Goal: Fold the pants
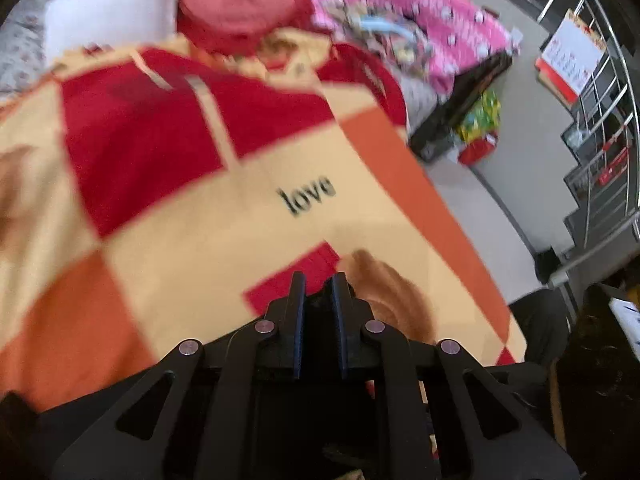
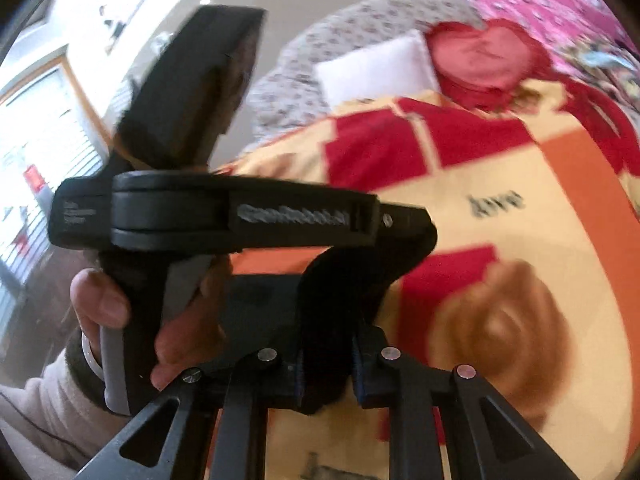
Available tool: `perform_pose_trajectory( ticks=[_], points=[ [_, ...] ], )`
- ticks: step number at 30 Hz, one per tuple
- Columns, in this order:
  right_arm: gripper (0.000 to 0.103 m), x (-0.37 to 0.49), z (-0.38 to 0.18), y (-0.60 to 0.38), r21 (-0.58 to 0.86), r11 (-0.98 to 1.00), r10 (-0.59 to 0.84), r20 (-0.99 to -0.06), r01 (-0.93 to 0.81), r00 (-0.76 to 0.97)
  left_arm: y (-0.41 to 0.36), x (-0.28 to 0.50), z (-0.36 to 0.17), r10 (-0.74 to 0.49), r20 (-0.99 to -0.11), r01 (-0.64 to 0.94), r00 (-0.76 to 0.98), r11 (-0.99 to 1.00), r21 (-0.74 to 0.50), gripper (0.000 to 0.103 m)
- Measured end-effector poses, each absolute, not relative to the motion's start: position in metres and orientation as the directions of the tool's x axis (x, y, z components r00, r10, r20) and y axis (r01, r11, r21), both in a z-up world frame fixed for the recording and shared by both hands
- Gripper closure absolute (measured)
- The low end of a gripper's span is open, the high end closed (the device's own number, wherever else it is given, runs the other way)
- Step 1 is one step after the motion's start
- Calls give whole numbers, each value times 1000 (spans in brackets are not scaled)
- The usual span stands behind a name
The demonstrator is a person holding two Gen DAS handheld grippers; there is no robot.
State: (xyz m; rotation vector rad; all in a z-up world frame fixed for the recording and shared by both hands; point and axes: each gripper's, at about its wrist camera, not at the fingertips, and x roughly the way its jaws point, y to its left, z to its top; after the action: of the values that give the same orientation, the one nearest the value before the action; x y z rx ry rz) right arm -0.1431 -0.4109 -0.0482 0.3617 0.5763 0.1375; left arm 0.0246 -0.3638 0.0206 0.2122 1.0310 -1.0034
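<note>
Pants span a short black stretch from my right claw up-left to my left claw. Both of my 2 claws pinch the cloth.

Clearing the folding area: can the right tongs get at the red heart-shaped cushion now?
Probably not yet: the right tongs are shut on the black pants. Otherwise the way looks free: the red heart-shaped cushion lies at the far end of the checked yellow-and-red blanket, nothing standing between.
</note>
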Motion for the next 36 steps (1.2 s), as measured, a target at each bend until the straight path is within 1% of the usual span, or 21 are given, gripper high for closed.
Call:
perform_pose_trajectory(
  ticks=[4,6,8,11,13,15,16,17,18,19,20,22,24,26,27,28,30,34,36],
  points=[
    [86,-128,-24,-373,319,940,267,-476,-118,838,-309,29,50,-600,-767,748,228,613,-256,91],
    [86,-115,-20,-350,293,941,298,-478,-169,826,-277,37,57,-602,-754,710,264,650,-270,91],
    [86,-95,-28,-321,293,930,347,-496,-223,796,-240,46,55,-594,-747,657,301,696,-289,91],
    [86,-69,-50,-286,308,909,409,-534,-280,740,-192,55,32,-519,-776,563,360,784,-263,91],
    [81,-45,-75,-261,333,898,435,-585,-286,685,-165,66,8,-469,-809,493,355,829,-264,91],
    [76,-26,-96,-240,317,911,411,-665,-262,624,-146,74,-10,-423,-837,422,346,867,-264,91],
    [72,-28,-94,-237,304,912,411,-655,-277,634,-139,77,-18,-412,-844,389,343,880,-272,91],
    [71,-32,-87,-238,317,899,439,-639,-304,631,-129,80,-24,-435,-838,371,331,876,-308,92],
    [70,-37,-81,-243,351,879,477,-621,-323,622,-123,80,-26,-467,-825,363,318,864,-349,92],
    [68,-46,-71,-256,411,849,525,-583,-333,620,-120,78,-24,-482,-819,360,312,858,-367,92],
    [67,-53,-63,-269,439,837,538,-556,-326,633,-118,75,-22,-487,-817,362,310,855,-372,92],
    [64,-71,-48,-295,438,850,503,-516,-292,693,-118,63,-15,-456,-824,375,335,867,-328,82],
    [64,-82,-39,-321,359,913,367,-517,-193,773,-121,49,-11,-425,-826,389,369,878,-279,79],
    [64,-80,-42,-337,356,928,295,-530,-106,795,-119,40,-14,-452,-818,398,355,865,-305,70],
    [64,-74,-47,-344,378,921,298,-538,-89,789,-118,39,-17,-459,-820,387,341,864,-322,60],
    [64,-67,-54,-348,397,915,305,-550,-77,778,-118,38,-21,-460,-825,369,327,866,-337,54],
    [65,-61,-61,-343,363,929,282,-578,-68,766,-123,36,-29,-448,-835,348,319,875,-336,54],
    [65,-48,-74,-326,223,974,179,-656,-39,733,-132,31,-37,-428,-845,350,320,882,-315,54],
    [65,-49,-84,-328,195,980,153,-665,-28,731,-143,30,-44,-426,-852,365,304,878,-309,54]
  ],
)
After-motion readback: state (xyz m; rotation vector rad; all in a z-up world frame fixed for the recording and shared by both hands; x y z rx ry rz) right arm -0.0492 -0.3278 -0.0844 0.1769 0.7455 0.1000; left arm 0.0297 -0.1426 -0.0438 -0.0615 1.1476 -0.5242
